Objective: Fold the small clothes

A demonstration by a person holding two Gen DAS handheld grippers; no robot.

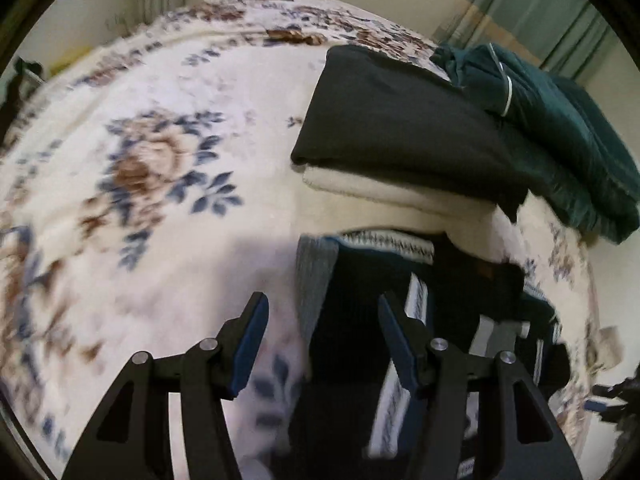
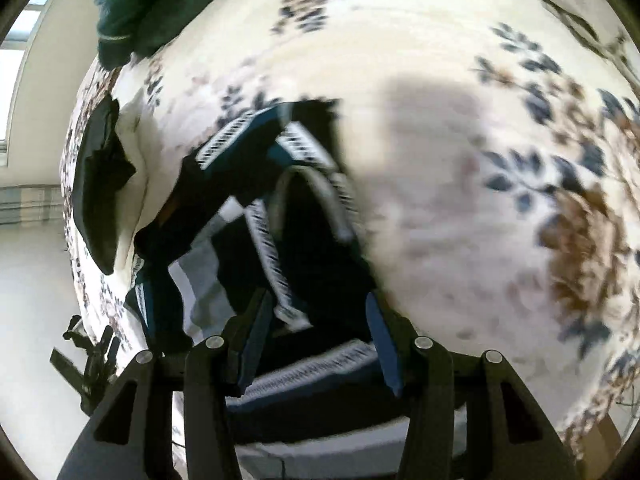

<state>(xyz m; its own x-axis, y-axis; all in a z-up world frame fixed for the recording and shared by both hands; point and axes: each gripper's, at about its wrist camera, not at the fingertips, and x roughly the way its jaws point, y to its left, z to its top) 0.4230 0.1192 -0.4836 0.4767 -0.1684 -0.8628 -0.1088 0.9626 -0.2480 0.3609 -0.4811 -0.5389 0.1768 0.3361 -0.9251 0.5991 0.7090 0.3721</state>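
A: Left gripper is hanging released above the bed; jaws standing apart, nothing between the pads; one blue pad is sitting over the floral blanket, the other over the dark patterned garment.

B: Right gripper is reading the same; jaws parted, nothing pressed between them; the garment, black and teal with white patterned bands, is lying loose below it on the blanket; the picture is blurring, so folds are hard to tell.

A: Noting the rest; a folded black piece is resting on a cream one, just beyond the garment; a dark green bundle is lying beside that stack, touching it.

B: Green bundle is showing at the top left edge here.
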